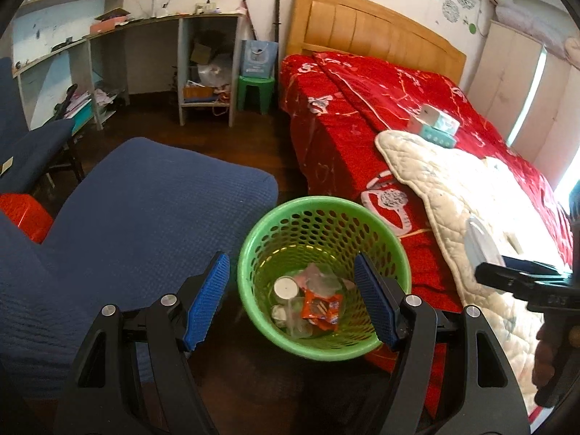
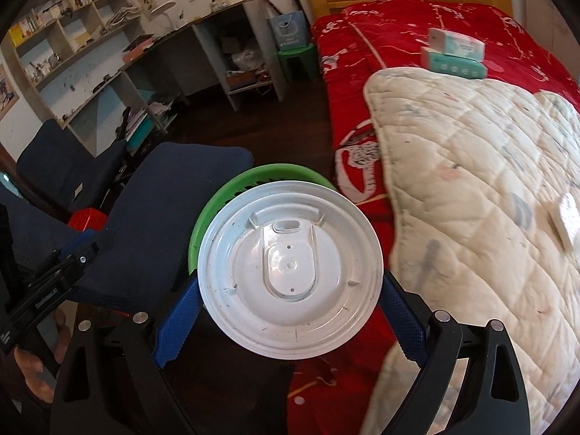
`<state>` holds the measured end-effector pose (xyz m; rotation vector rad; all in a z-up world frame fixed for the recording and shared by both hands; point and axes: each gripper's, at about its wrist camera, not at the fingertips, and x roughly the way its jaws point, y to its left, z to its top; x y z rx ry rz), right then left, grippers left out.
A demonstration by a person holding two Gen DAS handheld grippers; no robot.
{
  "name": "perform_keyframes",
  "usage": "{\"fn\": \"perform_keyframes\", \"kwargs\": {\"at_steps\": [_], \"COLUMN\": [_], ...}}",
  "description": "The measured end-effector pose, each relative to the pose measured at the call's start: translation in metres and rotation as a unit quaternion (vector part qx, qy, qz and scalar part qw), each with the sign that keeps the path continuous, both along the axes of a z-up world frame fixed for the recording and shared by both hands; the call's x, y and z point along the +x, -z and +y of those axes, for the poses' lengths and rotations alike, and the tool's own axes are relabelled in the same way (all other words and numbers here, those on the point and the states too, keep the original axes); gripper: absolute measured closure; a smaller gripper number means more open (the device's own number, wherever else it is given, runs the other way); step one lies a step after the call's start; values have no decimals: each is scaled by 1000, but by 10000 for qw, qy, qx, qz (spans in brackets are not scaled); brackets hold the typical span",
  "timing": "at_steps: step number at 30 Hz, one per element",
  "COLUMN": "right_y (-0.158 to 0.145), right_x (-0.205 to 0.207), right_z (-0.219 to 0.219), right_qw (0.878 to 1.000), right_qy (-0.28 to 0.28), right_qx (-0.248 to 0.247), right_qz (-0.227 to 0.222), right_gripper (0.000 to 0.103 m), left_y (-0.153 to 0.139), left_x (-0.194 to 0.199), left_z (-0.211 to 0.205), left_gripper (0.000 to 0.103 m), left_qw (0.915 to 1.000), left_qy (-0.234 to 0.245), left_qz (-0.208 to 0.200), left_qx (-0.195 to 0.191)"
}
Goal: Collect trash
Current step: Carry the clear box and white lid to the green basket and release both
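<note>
The bed point(image 1: 362, 83) fills the right of the room, its red cover partly under a cream quilt point(image 2: 482, 166) where two tissue boxes point(image 2: 455, 54) sit stacked near the quilt's far edge. Across a strip of dark floor stands a blue armchair point(image 1: 137, 224), with a cluttered worktop point(image 1: 108, 29) along the far wall.

Between armchair and bed, on the floor, is the green basket point(image 1: 322, 282), a perforated plastic bin. It already holds some rubbish: an orange wrapper point(image 1: 320, 308), a clear cup and a few pale scraps.

The left tool point(image 1: 291, 301) hangs above the basket with its blue pads spread and nothing between them, so it is released.

The right tool point(image 2: 290, 322) is clamped on the white plastic lid point(image 2: 290, 272), one pad against each side of the rim, the disc held flat toward the camera and covering most of the basket's mouth in the right wrist view.

The lid looks very light and fairly stiff for its thinness, yet a thin rim like this would likely flex or pop out under a hard squeeze. Its smooth plastic seems slippery, so opposite edges across the full width are the sensible hold, as now. Being light, it should drop cleanly into the basket.
</note>
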<state>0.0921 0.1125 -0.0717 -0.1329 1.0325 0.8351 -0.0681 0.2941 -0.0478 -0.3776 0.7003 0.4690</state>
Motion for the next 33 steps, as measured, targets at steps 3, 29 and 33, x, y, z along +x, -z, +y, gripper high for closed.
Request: {"fn": "perform_keyframes", "kwargs": {"at_steps": [3,29,33], "right_y": [4,9,5], "right_x": [-3,-6,0], "right_z": [15,25,-1], "right_qw": [9999,9998,10000], "right_qy": [-102,-177,66], "right_qx": [-42,95,72], "right_qz": [-27,46,-16], "right_gripper": [14,10,10], "left_y": [2,7,5], "left_x": [-3,0,7], "left_z": [5,1,-8], "left_gripper": [33,33,33], "left_qw": [10000,9998,9998], "left_qy": [-54,-41,72], "left_qz": [2,-17,-9], "left_qx": [-59,-199,-180]}}
